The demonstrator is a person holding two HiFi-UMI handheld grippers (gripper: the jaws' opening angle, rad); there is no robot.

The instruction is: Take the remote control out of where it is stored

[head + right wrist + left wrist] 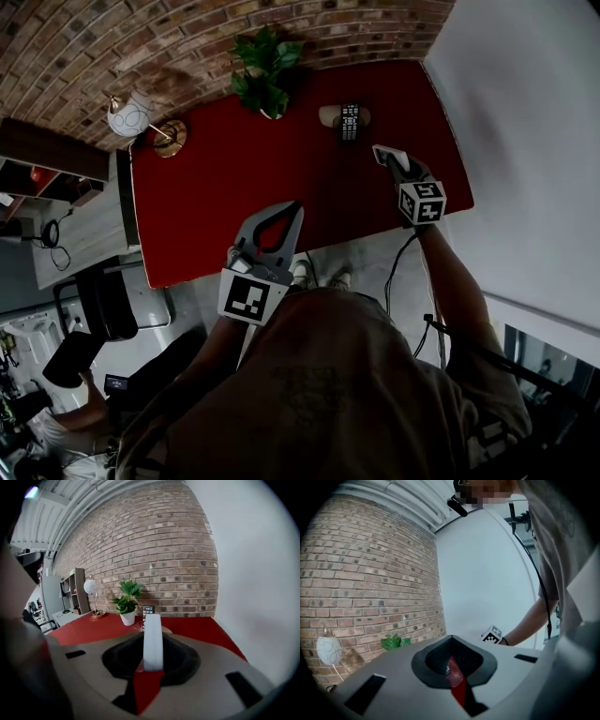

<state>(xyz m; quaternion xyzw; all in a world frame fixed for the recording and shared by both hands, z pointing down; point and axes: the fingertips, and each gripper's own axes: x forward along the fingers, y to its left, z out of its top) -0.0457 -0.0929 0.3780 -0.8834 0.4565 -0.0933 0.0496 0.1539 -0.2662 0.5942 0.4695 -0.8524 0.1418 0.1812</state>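
Observation:
A black remote control stands in a beige holder at the far side of the red table, to the right of the plant. In the right gripper view the remote shows just behind the jaws. My right gripper hangs over the table's right part, short of the holder, shut on a flat white bar; the bar stands upright between its jaws. My left gripper is over the table's near edge, jaws together with nothing in them.
A potted plant and a round white lamp stand along the brick wall at the table's far side. A white wall runs along the table's right edge. To the left are a grey desk, shelves and a black chair.

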